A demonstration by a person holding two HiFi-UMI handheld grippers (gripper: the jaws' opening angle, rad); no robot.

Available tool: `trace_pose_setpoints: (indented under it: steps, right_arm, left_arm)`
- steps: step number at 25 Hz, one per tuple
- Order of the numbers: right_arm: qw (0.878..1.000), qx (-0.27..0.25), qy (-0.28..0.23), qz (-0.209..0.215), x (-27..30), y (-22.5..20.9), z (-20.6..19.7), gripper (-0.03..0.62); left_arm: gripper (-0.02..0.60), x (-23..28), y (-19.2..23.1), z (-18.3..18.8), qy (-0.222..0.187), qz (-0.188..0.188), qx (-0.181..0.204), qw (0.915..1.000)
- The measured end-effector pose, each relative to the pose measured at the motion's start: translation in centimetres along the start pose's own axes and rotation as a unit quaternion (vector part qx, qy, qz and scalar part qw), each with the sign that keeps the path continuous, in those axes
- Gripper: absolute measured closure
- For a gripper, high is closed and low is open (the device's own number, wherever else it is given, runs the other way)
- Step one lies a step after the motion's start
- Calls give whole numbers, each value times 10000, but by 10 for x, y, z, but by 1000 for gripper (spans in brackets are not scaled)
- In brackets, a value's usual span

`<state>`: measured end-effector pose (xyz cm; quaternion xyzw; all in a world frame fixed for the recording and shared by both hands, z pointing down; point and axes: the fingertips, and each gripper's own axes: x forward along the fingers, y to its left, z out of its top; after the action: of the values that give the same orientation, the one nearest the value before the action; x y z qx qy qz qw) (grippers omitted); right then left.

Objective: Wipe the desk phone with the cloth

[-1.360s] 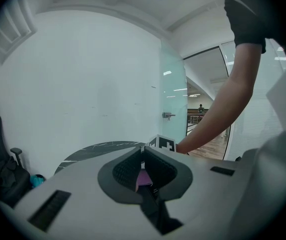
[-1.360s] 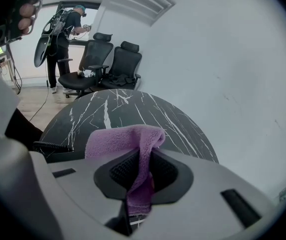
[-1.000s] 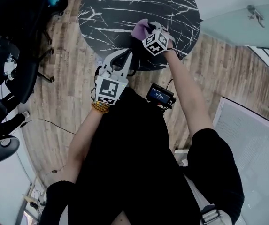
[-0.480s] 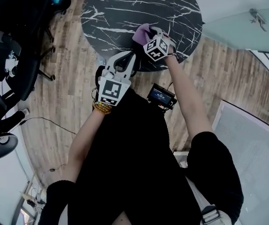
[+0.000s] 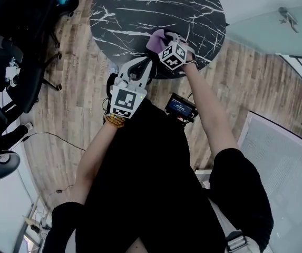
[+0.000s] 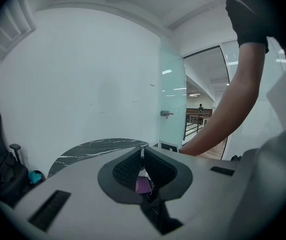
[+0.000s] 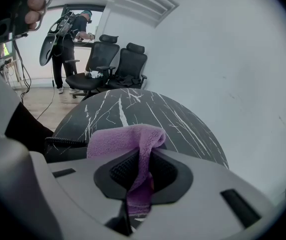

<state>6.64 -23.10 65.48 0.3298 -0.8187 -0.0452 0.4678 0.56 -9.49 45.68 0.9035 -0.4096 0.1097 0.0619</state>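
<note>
1. Wood floor (image 5: 77,115) with white walls around it. A frosted glass door (image 5: 266,30) stands on the right, seen from the head view.
2. Round table (image 5: 140,9) with a black top and white veins. The person stands at its near edge.
3. Black chairs (image 5: 13,46) stand left of the table, well apart from it. In the right gripper view, another person (image 7: 73,31) stands at a desk beyond them.
4. Small screen unit (image 5: 179,108) with a lit blue display hangs at the person's waist, between the two forearms.
5. Left gripper (image 6: 143,154) is held just off the table's near edge, beside the right one. Its jaws are drawn in, tips all but meeting, with nothing clamped. A purple patch shows through the slit between them.
6. Right gripper (image 7: 143,154) is over the table's near edge, jaws pinched on the cloth (image 7: 123,139).
7. Cloth: purple, with a fuzzy nap. One fold runs down between the pads and the rest bunches ahead of the tips, draped forward.
8. Phone (image 7: 65,151) is a dark body at the table's near edge, under and left of the cloth. It is hard to tell from the black top.
9. Coiled cord (image 7: 65,142) is black and lies left of the cloth, along the phone.
</note>
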Motion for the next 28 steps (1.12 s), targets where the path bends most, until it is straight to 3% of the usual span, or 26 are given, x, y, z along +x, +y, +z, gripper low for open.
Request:
trace_pose_setpoints:
  steps: [28]
  right_arm:
    - [9994, 95, 183, 290, -3, 39, -11, 533]
  left_arm:
    - [551, -5, -5, -9, 28, -17, -42, 10000]
